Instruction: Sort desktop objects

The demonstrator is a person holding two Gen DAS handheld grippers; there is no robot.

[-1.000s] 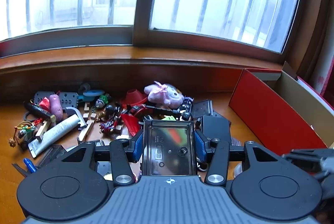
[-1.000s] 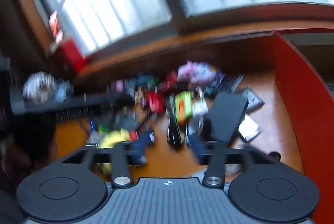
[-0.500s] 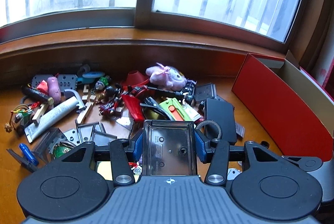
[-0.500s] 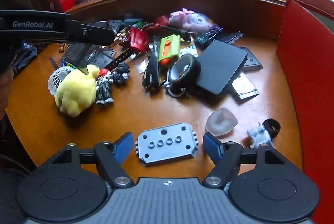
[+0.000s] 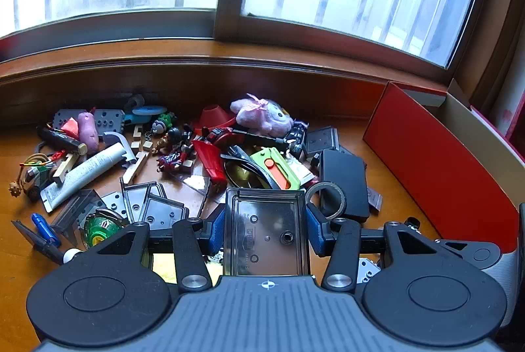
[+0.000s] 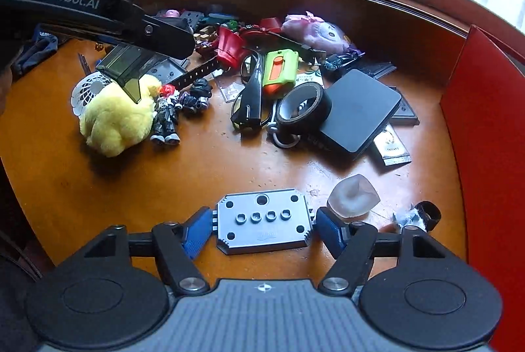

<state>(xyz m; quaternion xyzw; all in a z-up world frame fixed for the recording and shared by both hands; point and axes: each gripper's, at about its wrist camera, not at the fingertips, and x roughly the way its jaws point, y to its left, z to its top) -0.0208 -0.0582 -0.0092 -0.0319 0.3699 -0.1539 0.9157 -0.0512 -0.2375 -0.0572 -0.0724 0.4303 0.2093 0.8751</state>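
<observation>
I can read just one marking with certainty: "GenRobot.AI", in pale letters along the black side of the left gripper (image 6: 98,13), which reaches in from ten o'clock in my right wrist view. Print on the white tube (image 5: 82,174) and the small packets (image 6: 392,143) is too small for me to read.

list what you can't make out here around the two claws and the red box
- Left wrist view: the clear tray in the left claw hides the desk behind it.
- Right wrist view: whether the right claw touches the grey plate is unclear.
- Both views: the red box interior is hidden by its wall.
</observation>
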